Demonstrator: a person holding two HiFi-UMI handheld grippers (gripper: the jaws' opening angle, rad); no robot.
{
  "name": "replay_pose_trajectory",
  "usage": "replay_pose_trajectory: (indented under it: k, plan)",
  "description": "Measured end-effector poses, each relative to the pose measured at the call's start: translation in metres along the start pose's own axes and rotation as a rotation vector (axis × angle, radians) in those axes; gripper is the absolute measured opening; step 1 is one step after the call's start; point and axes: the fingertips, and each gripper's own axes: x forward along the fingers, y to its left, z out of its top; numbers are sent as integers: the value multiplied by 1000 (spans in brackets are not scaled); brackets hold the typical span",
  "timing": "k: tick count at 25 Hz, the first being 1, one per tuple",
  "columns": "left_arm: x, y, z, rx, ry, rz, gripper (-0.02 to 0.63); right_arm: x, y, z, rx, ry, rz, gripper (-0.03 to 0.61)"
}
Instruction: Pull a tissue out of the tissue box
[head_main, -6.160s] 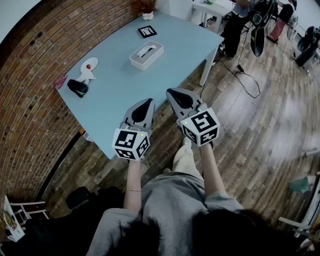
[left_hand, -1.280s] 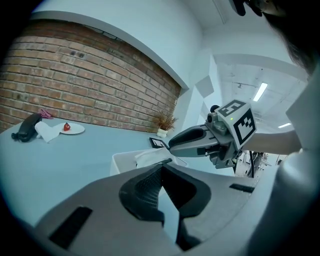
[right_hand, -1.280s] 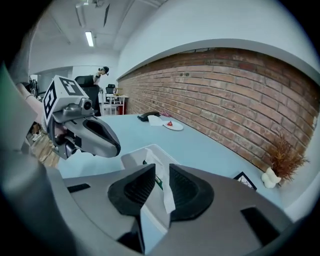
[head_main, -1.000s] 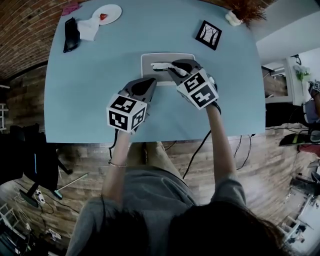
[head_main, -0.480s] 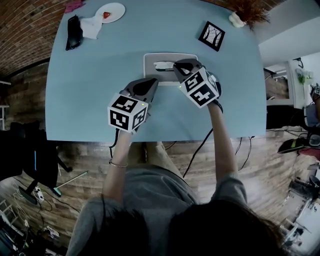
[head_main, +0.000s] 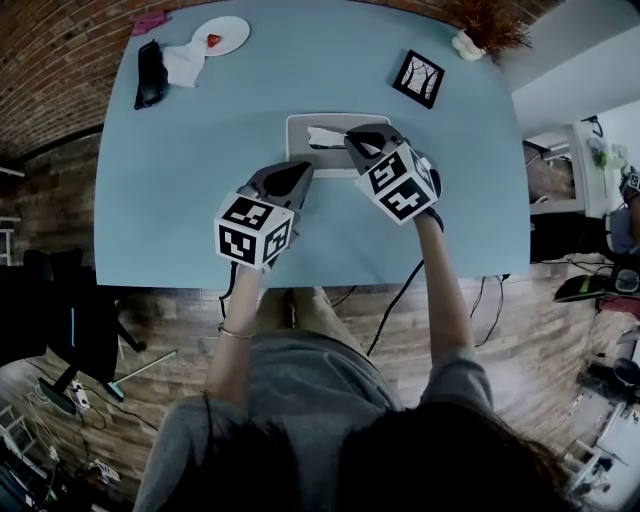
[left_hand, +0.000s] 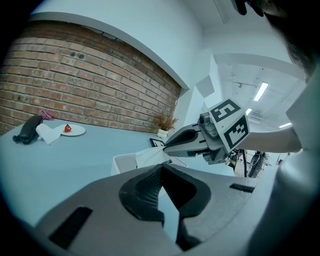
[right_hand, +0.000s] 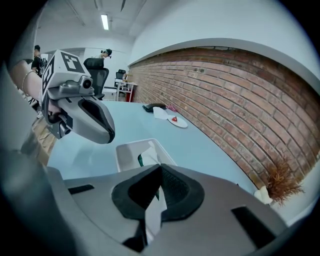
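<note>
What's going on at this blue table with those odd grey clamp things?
A person stands at the blue table with a two-jaw gripper in each hand. The right gripper is shut on a white tissue, which stretches up from the opening of the white tissue box and is not yet free of it. The left gripper is shut on nothing, close to the box's near corner.

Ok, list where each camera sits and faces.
Head view: on the person's head, facing down at the table and tissue box; forearms, left hand-held gripper and right hand-held gripper show.
Left gripper view: on the left hand-held gripper, facing the right one past its own shut jaws.
Right gripper view: on the right hand-held gripper, facing the brick wall; its jaws pinch the tissue.
Shared: both gripper views show the tissue box.
</note>
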Motion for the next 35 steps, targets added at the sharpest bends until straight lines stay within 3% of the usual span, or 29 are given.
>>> replay_pose_trajectory:
  k: [35]
  plan:
    - [-26,-21,49,86,-85,-19,3,-66,-16,36,-9,-94,-128,0]
